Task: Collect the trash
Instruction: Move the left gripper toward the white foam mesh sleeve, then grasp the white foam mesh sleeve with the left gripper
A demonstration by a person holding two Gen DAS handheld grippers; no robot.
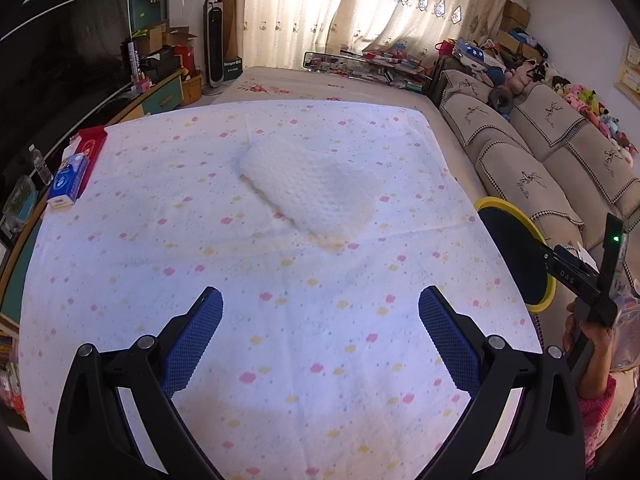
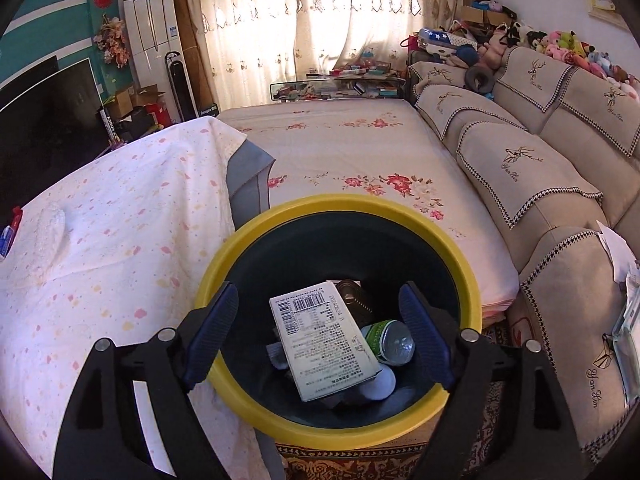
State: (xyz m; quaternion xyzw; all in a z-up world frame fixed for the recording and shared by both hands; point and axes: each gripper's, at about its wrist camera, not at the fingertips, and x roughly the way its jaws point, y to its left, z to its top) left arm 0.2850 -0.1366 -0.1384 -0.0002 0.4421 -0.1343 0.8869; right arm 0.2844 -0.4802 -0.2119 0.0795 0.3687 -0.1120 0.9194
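Observation:
A yellow-rimmed dark trash bin (image 2: pixel 464 264) stands on the floor beside the table; it also shows in the left wrist view (image 1: pixel 516 216). Inside it lie a white printed carton (image 2: pixel 324 340), a green can (image 2: pixel 390 342), a dark can (image 2: pixel 354 294) and a white round lid (image 2: pixel 378 384). My right gripper (image 2: pixel 320 332) is open and empty, held just above the bin's mouth. My left gripper (image 1: pixel 320 328) is open and empty above the table's spotted cloth (image 1: pixel 280 280). A white bubble-wrap sheet (image 1: pixel 312 184) lies on the cloth ahead of it.
A blue tissue pack (image 1: pixel 68 180) and a red box (image 1: pixel 90 146) lie at the table's left edge. A sofa (image 2: pixel 540 184) runs along the right. A floral-covered low platform (image 2: pixel 360 152) lies beyond the bin. A TV (image 1: pixel 60 56) stands on the left.

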